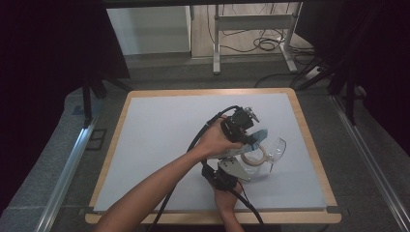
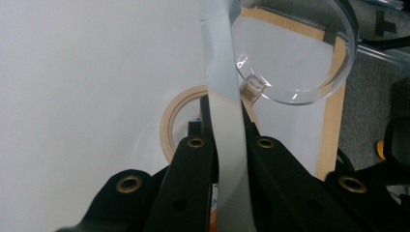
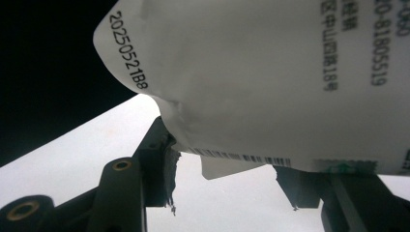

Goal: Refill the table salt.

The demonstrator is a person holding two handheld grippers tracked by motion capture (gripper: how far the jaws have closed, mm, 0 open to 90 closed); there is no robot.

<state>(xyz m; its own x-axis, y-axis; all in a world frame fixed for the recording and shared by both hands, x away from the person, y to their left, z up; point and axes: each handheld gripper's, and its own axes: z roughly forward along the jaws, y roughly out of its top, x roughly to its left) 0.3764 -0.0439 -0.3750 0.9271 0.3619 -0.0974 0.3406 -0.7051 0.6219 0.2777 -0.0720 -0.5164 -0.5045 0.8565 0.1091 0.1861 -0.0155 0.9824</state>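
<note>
Black jaws of the left gripper (image 2: 227, 159) clamp a pale strip (image 2: 223, 72); the right gripper (image 3: 222, 179), half-open, grips a printed packet (image 3: 270, 82). Pulling steadily apart should tear it cleanly.

Wood-rimmed table (image 1: 309, 145) with pale grey top — tape ring (image 1: 255, 157) and clear lid (image 1: 275, 150) lying at four o'clock.

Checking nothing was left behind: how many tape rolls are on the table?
1. The tape roll lies flat on the grey mat, right of centre, beside the clear lid, just beyond the two grippers. The hands could hide another.
</note>
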